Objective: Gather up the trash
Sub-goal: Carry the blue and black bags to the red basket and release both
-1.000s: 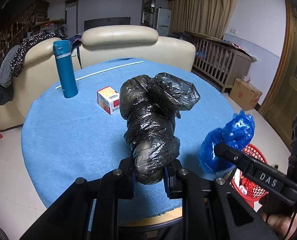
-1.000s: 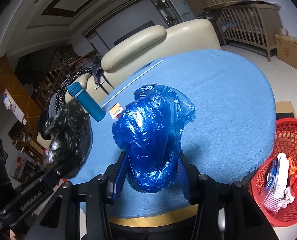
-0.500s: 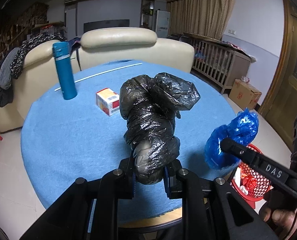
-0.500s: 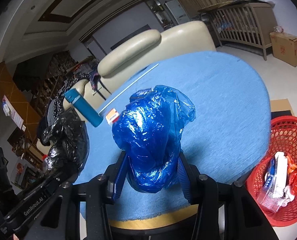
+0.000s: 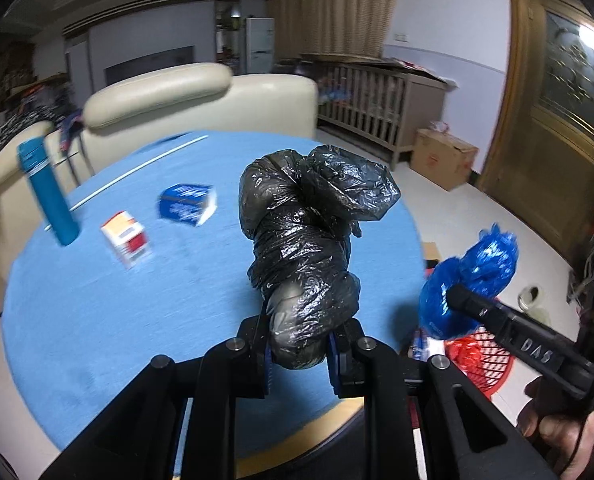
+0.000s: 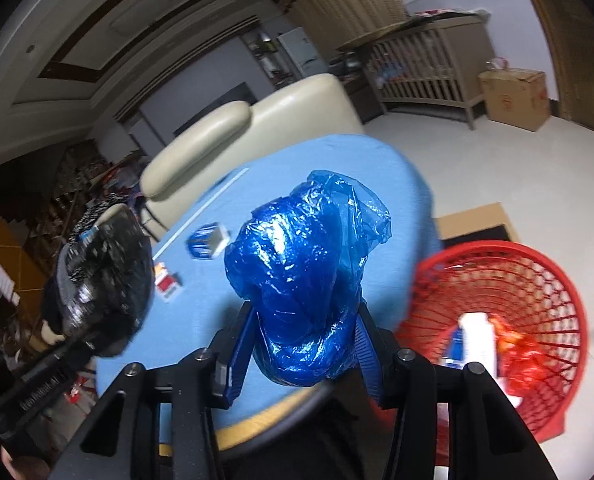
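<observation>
Now mid-task | our left claw (image 5: pixel 299 354) pinches black bag (image 5: pixel 313 232), right claw (image 6: pixel 303 354) grips blue bag (image 6: pixel 305 280), both above bench (image 5: pixel 97 320) | red basket (image 6: pixel 537 280) right, part-filled | both bags undropped; boxes (image 5: pixel 127 236) left.

Clearances around the table (image 5: pixel 97 320) and red basket (image 6: pixel 545 280)

Your near table edge is bare cloth — free passage there. Farther in stand three obstacles: the teal bottle (image 5: pixel 49 196) upright at the left, the orange-and-white box (image 5: pixel 127 236) beside it, the blue box (image 5: pixel 187 204) just beyond. The basket mouth sits open off the table's right edge, partly filled; the floor (image 6: pixel 517 168) beyond it lies open up to the cardboard box (image 6: pixel 513 98).
</observation>
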`<action>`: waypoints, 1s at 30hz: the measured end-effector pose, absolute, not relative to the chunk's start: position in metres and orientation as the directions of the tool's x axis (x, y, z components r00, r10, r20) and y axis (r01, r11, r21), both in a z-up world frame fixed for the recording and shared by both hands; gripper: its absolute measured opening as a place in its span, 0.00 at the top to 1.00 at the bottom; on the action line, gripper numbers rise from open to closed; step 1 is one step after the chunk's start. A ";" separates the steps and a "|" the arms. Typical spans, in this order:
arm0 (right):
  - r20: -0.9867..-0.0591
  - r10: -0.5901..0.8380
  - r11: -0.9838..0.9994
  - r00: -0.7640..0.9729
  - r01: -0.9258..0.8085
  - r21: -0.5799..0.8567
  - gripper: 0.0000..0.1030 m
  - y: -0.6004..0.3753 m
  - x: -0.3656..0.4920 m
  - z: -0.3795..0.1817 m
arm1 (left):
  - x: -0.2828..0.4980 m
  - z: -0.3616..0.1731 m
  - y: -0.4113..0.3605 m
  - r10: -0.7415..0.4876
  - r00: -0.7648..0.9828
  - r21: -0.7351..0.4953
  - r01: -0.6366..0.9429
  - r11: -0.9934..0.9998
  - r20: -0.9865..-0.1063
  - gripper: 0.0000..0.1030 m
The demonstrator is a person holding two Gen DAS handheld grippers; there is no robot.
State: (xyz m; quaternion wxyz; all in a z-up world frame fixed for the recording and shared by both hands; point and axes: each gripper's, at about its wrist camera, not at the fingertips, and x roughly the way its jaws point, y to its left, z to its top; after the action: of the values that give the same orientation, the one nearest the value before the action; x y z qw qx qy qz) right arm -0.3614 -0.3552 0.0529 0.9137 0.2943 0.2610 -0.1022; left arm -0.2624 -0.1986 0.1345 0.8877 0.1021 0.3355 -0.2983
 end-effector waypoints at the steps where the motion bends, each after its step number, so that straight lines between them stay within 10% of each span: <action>1: -0.543 -0.044 0.804 0.839 0.352 0.479 0.51 -0.361 -0.366 0.051 | -0.265 0.136 -0.205 -0.470 0.591 -0.016 0.612 0.791 -0.656 0.79; 21: -0.744 -0.125 0.709 0.656 0.584 0.396 0.49 -0.467 -0.419 -0.027 | -0.312 0.100 -0.336 -0.522 0.413 0.026 0.802 0.597 -0.747 0.79; 25: -0.766 -0.107 0.690 0.633 0.603 0.402 0.26 -0.478 -0.418 -0.039 | -0.311 0.091 -0.351 -0.508 0.393 0.033 0.814 0.580 -0.766 0.79; 30: -0.728 -0.173 0.647 0.664 0.634 0.424 0.24 -0.492 -0.439 -0.026 | -0.309 0.079 -0.364 -0.492 0.368 0.031 0.823 0.567 -0.789 0.79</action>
State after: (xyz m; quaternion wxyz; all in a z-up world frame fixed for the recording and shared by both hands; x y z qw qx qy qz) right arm -0.4387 -0.4917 -0.0256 0.8440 0.3457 0.3333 -0.2389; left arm -0.3086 -0.3641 0.0791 0.7981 0.2168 0.3826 -0.4118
